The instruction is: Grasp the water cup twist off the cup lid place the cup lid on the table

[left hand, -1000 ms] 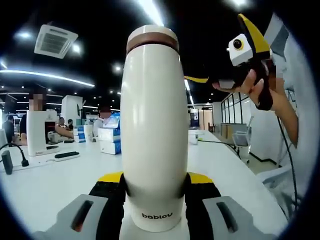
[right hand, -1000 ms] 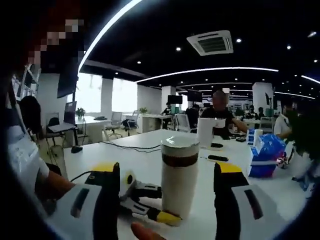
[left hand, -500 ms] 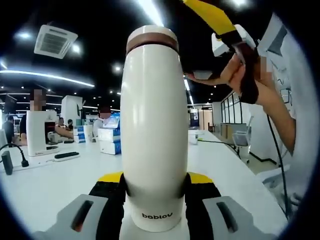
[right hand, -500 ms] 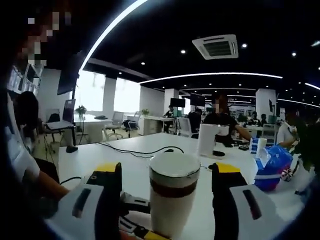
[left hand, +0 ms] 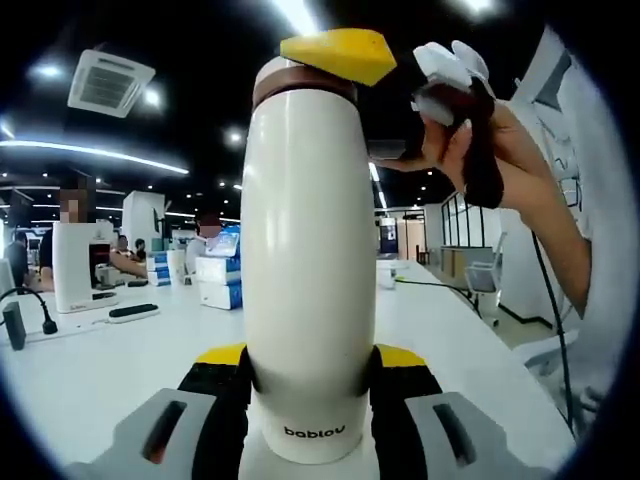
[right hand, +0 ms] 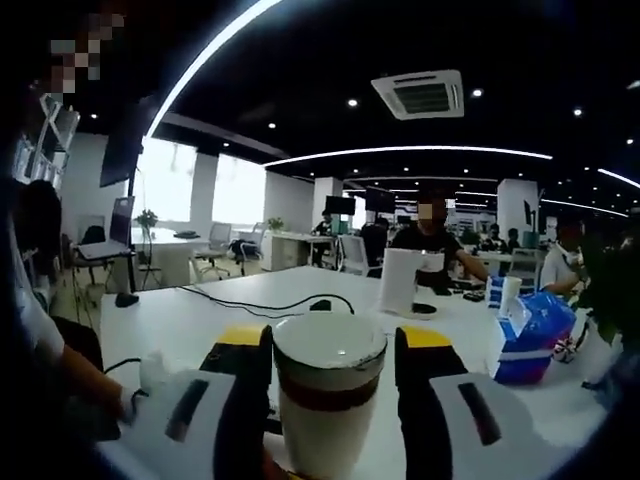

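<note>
A cream water cup (left hand: 310,250) with a brown band stands upright, and my left gripper (left hand: 310,395) is shut on its base, the black and yellow jaws pressing both sides. Its pale cup lid (left hand: 305,70) tops it. The yellow tip of my right gripper (left hand: 335,55) sits at that lid, held by a person's hand (left hand: 470,130). In the right gripper view the cup lid (right hand: 330,350) lies between the jaws of my right gripper (right hand: 332,338), which stand tight against its two sides.
The white table (right hand: 200,325) carries a black cable (right hand: 260,302), a white appliance (right hand: 405,280) and a blue tissue pack (right hand: 525,325). A white machine (left hand: 80,265) and stacked boxes (left hand: 220,280) stand farther off. People sit at the back.
My right gripper has come down over the cup top and its jaws have narrowed onto the lid. The left gripper and cup have stayed still.
</note>
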